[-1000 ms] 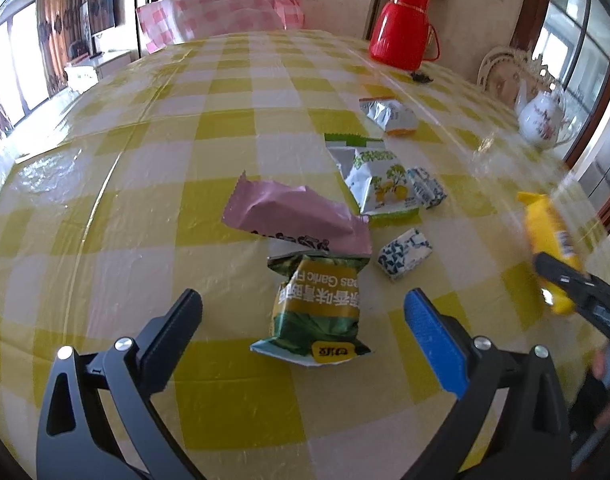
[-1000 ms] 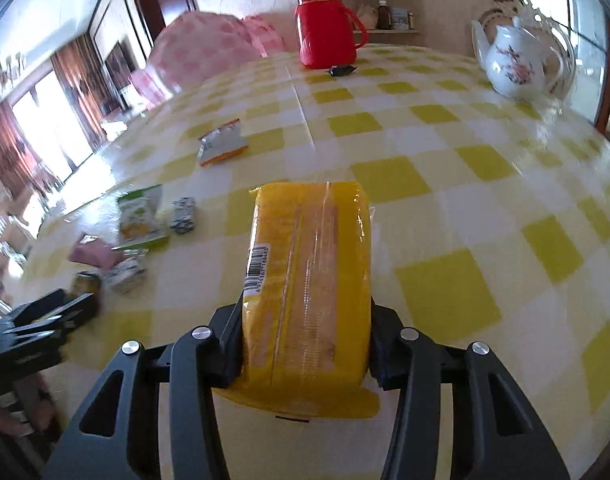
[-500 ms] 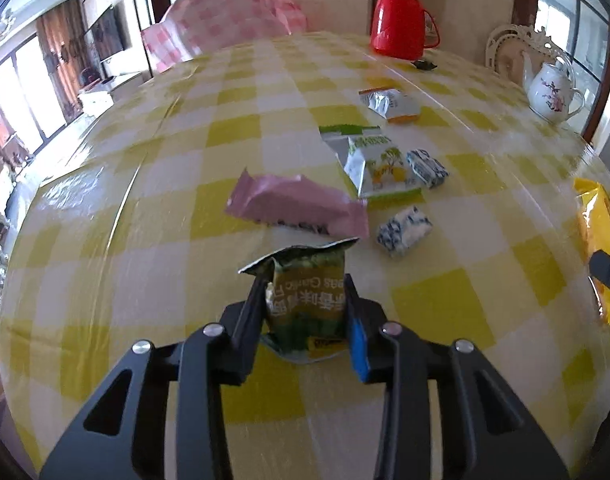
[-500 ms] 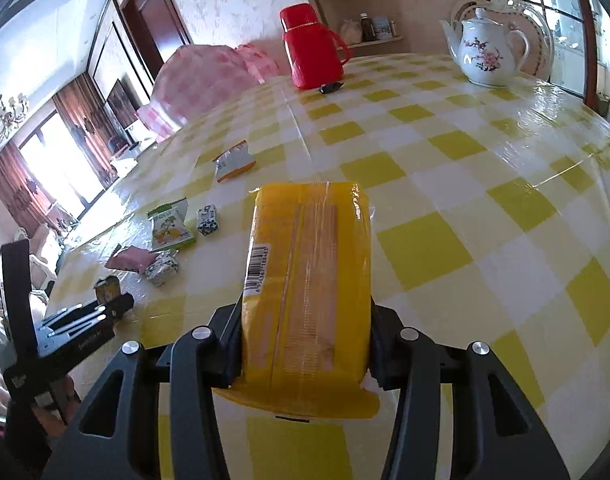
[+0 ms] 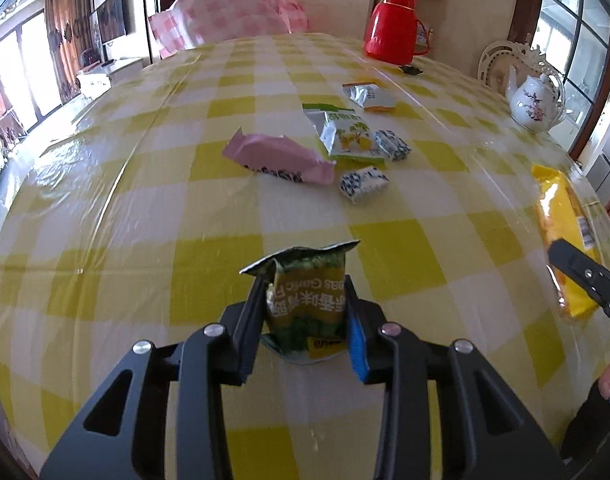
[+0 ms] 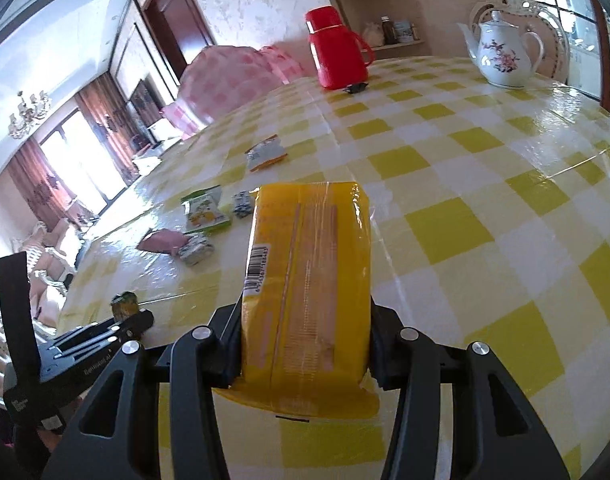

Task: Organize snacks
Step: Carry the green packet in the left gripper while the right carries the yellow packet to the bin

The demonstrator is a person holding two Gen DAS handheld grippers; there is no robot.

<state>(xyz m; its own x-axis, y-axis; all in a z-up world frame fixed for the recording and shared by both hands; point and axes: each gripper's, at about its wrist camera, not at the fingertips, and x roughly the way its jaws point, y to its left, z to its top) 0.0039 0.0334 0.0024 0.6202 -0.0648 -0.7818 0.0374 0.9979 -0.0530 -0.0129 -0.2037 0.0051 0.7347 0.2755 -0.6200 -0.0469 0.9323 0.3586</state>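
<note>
My left gripper (image 5: pixel 305 312) is pinching a little green snack bag (image 5: pixel 305 304) between its two fingers. The bag stands up with its crinkly top poking out above the fingers, and I hold it over the yellow and white checked table (image 5: pixel 145 208). My right gripper (image 6: pixel 305 344) is squeezing a big yellow packet (image 6: pixel 309 280) (the long one with a barcode on its side), and it sticks out forward over the table.

More snacks lie on the table in front of me. There is a pink wrapper (image 5: pixel 279 158), and just beside it a small blue and white candy (image 5: pixel 363 184). A green and white bag (image 5: pixel 345 132) lies behind those, touching a second blue and white candy (image 5: pixel 393 144). Farther back is a silver and orange bag (image 5: pixel 371 96). A red thermos (image 5: pixel 393 20) and a white teapot (image 5: pixel 535 102) stand near the far edge.
</note>
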